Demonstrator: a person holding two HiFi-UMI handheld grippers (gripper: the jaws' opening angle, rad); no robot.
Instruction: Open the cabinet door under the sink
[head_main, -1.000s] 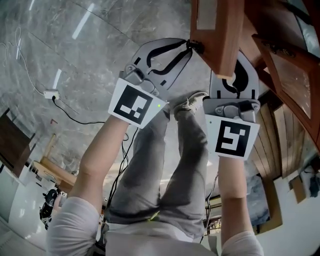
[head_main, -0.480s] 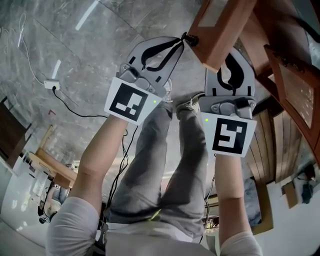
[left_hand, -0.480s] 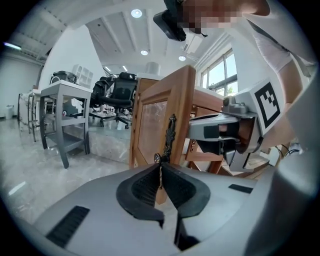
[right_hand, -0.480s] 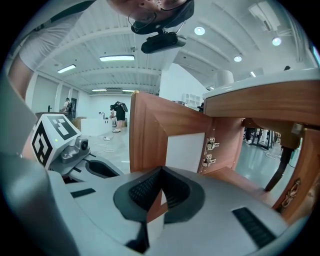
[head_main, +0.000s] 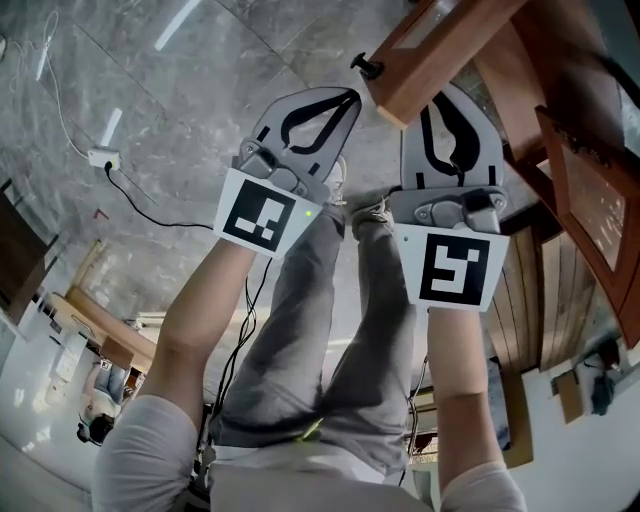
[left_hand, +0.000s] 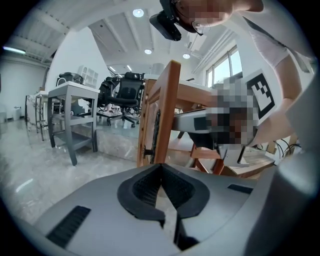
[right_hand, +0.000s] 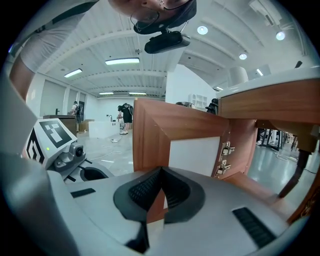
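- Cabinet door (head_main: 430, 55) is swung open, standing out from the cabinet. In head view it's top centre-right, w/ its free edge toward the grippers.
- L gripper view: door (left_hand: 162, 105) seen edge-on, straight ahead past the tips. Small dark knob (left_hand: 148, 151) sticks out on its left side.
- R gripper view: door's inner face (right_hand: 150, 135) fills the middle. It has a wood frame round a white panel (right_hand: 195, 155) and two metal hinges (right_hand: 225, 152) at the panel's right edge.
- Left gripper (head_main: 352, 96): jaws have just been closing. The tips now meet (left_hand: 160, 166) w/ nothing between them, only floor and door showing beyond.
- Knob (head_main: 368, 68) sits just up-right of the left tips in head view, near but apart, not grasped.
- Right gripper (head_main: 448, 100): tips run under the door's lower edge in head view. Its own view (right_hand: 161, 170) shows the tips pressed together, clenched on nothing (wood seen thru the gap between the pads is the door behind).
- Both grippers are held out in front side by side, marker cubes toward the head cam, over the person's grey trousers (head_main: 320, 330).
- Floor (head_main: 150, 90) is grey marble-look. A white socket block (head_main: 100, 158) w/ cable lies at left.
- Bkgd in L gripper view: grey table (left_hand: 75, 100), black office chair (left_hand: 127, 92).
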